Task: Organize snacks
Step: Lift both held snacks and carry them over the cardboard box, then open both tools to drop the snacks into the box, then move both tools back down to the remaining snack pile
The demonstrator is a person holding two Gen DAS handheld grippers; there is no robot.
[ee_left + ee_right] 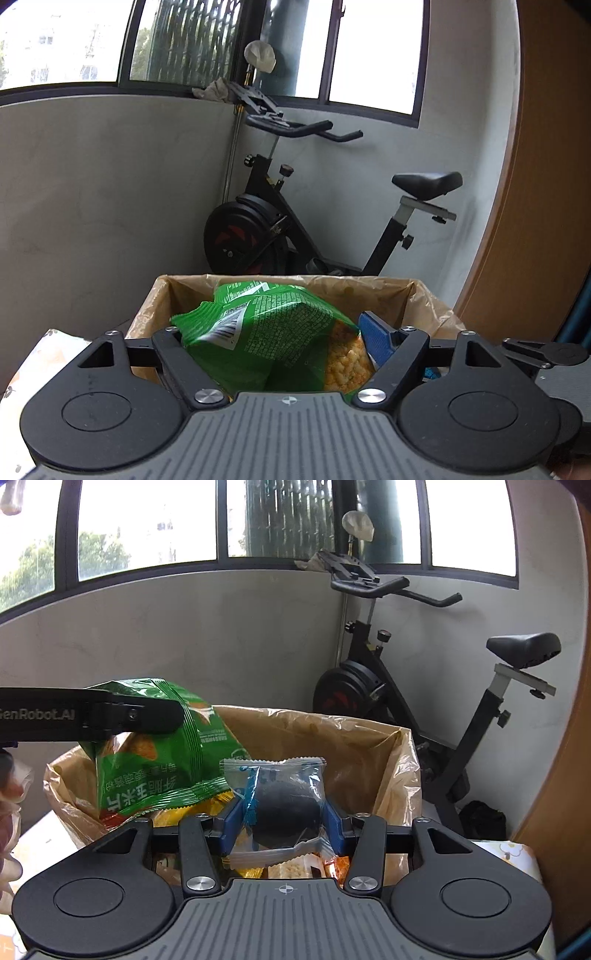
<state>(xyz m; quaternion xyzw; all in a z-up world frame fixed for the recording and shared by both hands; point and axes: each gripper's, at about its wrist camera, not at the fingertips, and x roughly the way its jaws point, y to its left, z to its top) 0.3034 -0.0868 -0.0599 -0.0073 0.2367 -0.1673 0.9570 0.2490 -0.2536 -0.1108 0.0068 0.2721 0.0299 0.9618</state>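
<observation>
My left gripper (280, 343) is shut on a green bag of corn chips (266, 332) and holds it over a box lined with a brown plastic bag (424, 295). From the right wrist view the left gripper (140, 714) comes in from the left, clamping the green bag (159, 760) at its top. My right gripper (282, 808) is shut on a clear packet with a dark round cake (284, 805), held above the lined box (362, 746). Several other snack packets (295, 867) lie inside the box below.
A black exercise bike (424, 686) stands behind the box against the grey wall. A wooden panel (535, 184) rises at the right. A patterned tablecloth (513, 853) shows beside the box. Windows run along the top.
</observation>
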